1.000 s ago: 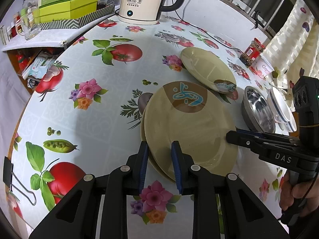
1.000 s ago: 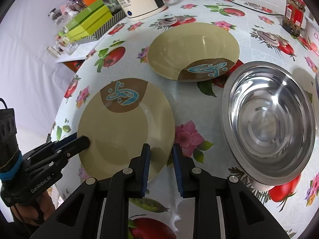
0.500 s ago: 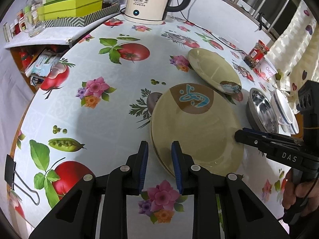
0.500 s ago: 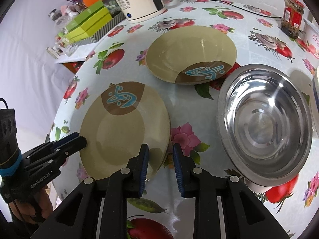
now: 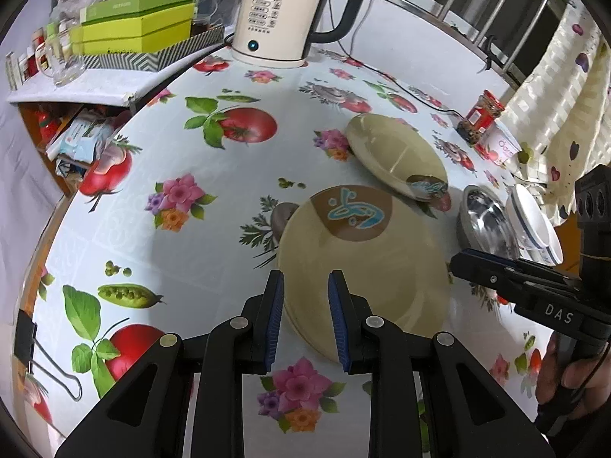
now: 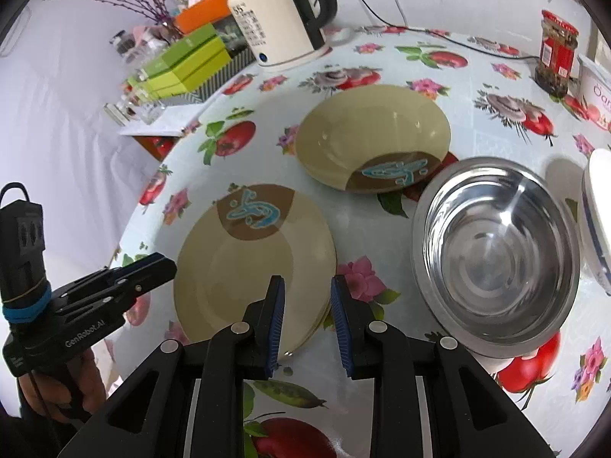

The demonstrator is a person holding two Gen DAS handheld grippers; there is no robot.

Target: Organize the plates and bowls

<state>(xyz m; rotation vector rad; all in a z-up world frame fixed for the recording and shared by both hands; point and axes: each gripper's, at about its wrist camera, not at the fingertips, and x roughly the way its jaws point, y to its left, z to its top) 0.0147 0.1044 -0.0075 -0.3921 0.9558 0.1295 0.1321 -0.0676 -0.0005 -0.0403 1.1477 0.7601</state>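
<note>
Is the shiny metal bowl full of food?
No, the metal bowl is empty; only its bare, shiny inside shows.

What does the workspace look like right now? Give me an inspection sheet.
Surface: table under a fruit-and-flower print cloth.
Job's things: stacked plates nearest; single plate beyond; steel bowl beside them; white bowls past it.
Clutter: kettle, red-lidded jar, white tub, binder clip.
Grippers: left gripper and right gripper each over the stack's near rim, jaws slightly apart, pads not pressing.
Cables: black cord across the far table.
Surroundings: green boxes on a side shelf; window bars, curtain.
</note>
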